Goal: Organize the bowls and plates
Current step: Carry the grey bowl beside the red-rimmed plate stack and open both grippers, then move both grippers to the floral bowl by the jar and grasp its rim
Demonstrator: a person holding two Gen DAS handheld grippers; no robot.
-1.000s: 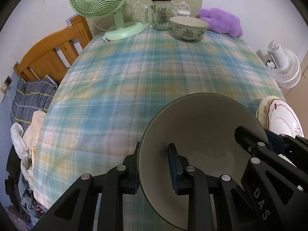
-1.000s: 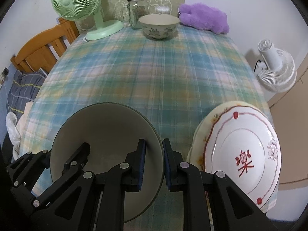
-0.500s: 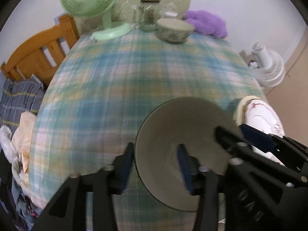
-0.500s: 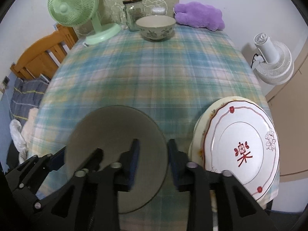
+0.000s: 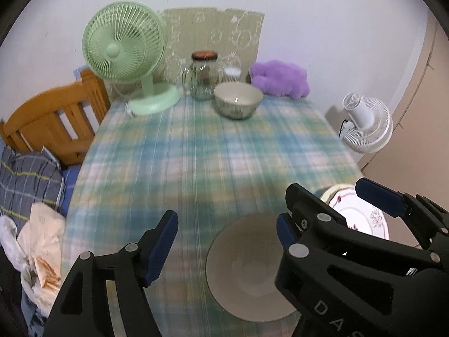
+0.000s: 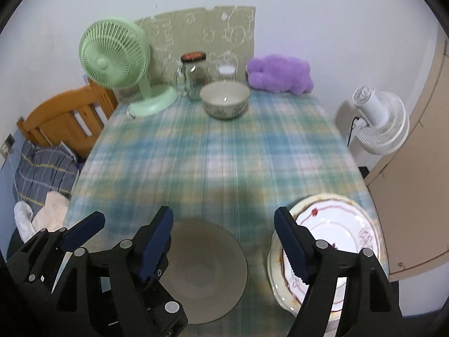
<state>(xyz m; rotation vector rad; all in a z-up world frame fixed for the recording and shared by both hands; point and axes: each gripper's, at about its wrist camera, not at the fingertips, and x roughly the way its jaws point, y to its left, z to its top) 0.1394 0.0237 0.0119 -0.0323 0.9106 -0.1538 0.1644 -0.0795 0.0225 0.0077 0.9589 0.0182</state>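
grey bowl (image 6: 204, 269) lies free below both just-opened hand-held grippers (image 6: 224, 236)

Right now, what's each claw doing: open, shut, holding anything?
Left claw: open, just been opening, empty; grey bowl sits on the table below it.
Right claw: open, just been opening, empty, above that bowl.

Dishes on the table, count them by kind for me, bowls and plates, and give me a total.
Bowls: 2, the grey bowl near the grippers and the patterned bowl at the far end.
Plates: 2, a red-trimmed plate stacked on a cream plate.
Total: 4.
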